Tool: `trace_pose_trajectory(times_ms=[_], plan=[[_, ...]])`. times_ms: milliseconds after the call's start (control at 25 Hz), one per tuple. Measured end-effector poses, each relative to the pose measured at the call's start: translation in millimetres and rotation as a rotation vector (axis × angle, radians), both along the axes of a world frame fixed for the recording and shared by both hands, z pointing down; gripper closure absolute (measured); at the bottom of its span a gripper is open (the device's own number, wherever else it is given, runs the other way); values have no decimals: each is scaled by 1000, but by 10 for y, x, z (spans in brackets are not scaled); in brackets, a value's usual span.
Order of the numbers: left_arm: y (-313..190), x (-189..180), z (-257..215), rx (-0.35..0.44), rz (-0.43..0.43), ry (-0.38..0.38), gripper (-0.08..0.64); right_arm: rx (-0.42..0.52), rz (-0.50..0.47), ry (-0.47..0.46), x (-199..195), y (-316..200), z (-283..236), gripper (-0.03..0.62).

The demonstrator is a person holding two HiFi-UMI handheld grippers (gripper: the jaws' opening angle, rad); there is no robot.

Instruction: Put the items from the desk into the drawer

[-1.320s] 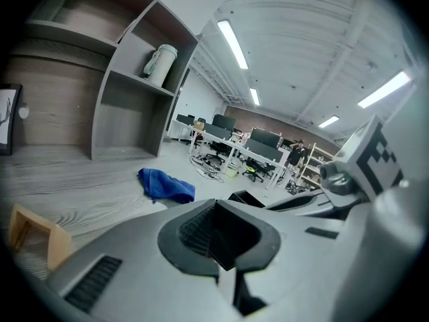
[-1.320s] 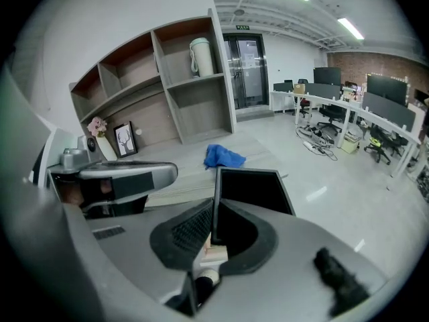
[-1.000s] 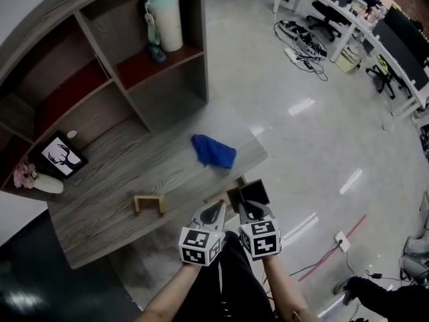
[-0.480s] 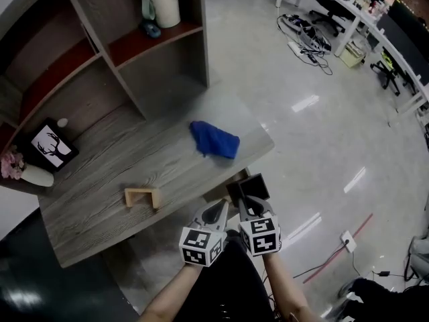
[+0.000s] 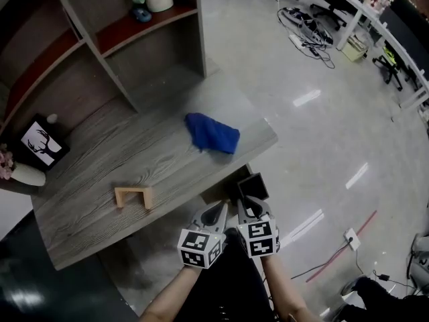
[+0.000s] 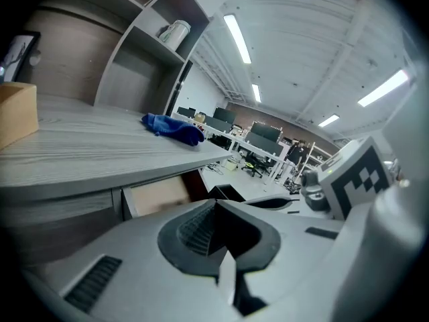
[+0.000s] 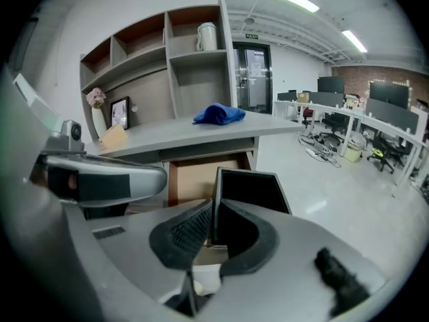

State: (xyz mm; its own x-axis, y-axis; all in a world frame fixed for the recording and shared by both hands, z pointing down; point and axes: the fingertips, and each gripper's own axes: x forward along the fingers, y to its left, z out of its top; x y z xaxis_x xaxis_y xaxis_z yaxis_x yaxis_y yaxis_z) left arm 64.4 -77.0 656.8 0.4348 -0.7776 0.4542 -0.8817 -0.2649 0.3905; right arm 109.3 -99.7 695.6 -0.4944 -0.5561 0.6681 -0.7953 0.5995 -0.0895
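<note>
Grip on the black box [image 5: 255, 185] just off the desk [image 5: 87, 180] edge.
Head view: blue cloth [image 5: 212, 133] and wooden block [image 5: 133, 196] lay apart on the desk. Left gripper view: the left gripper [image 6: 215, 205] had its jaws pressed together, empty. Right gripper view: the right gripper [image 7: 214, 210] clamped one wall of the black box, in front of the open drawer [image 7: 194, 180].
</note>
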Motion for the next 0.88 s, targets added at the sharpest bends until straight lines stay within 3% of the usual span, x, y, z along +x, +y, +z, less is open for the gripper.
trace_pose_trajectory(times_ms=[240, 360, 880], plan=[[13, 39, 56, -12, 5, 2, 549, -36, 9, 11, 30, 46, 160, 533], [-9, 41, 25, -10, 1, 1, 549, -62, -19, 9, -25, 94, 175, 450], [-37, -59, -246, -10, -32, -4, 549, -91, -35, 2, -61, 78, -68, 443]])
